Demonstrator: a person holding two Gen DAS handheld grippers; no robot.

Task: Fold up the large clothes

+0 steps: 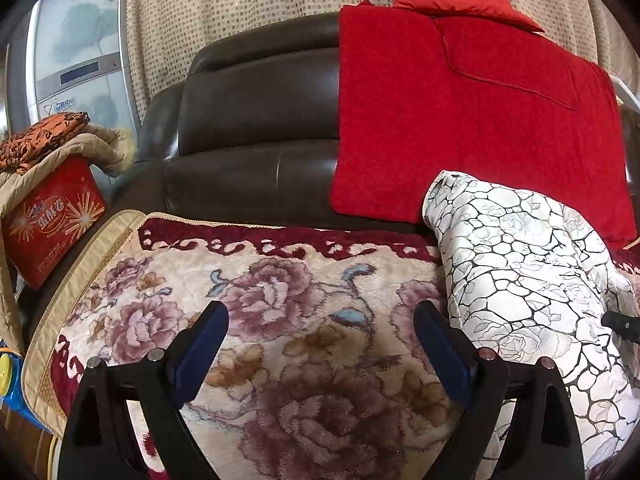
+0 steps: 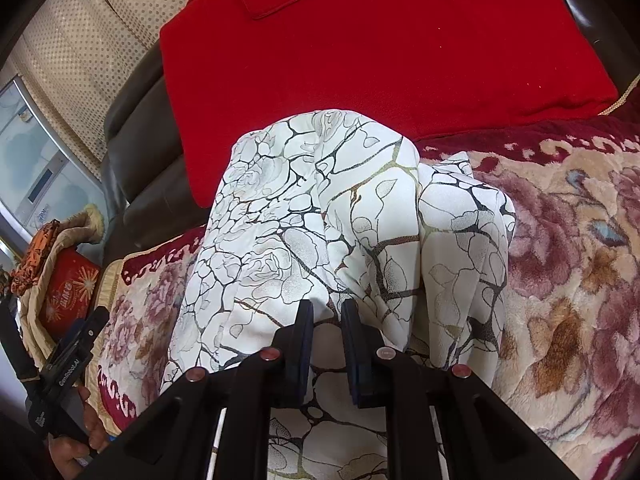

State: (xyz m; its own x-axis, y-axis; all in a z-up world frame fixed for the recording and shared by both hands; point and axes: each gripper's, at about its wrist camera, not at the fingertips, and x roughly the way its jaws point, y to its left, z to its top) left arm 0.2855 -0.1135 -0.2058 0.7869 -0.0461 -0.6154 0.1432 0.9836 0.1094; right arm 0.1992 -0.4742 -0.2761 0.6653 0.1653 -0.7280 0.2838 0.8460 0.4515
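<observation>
A white garment (image 2: 320,216) printed with black cracked lines and pale roses lies bunched and partly folded on a floral plush blanket (image 1: 280,320) over a dark leather sofa (image 1: 260,112), its far end against a red cushion (image 1: 460,120). The right claw (image 2: 327,308) is clenched on a fold of the garment's near edge. The left claw (image 1: 320,316) hangs released above the blanket, beside the garment. Its side, seen from the right wrist, reads roughly "GenRobot.AI". Only the left view shows the red gift box (image 1: 52,216) clearly, with Chinese lettering.

White garment (image 2: 320,216) w/ black crackle print, floral blanket (image 1: 280,320), red cushion (image 1: 460,120)
</observation>
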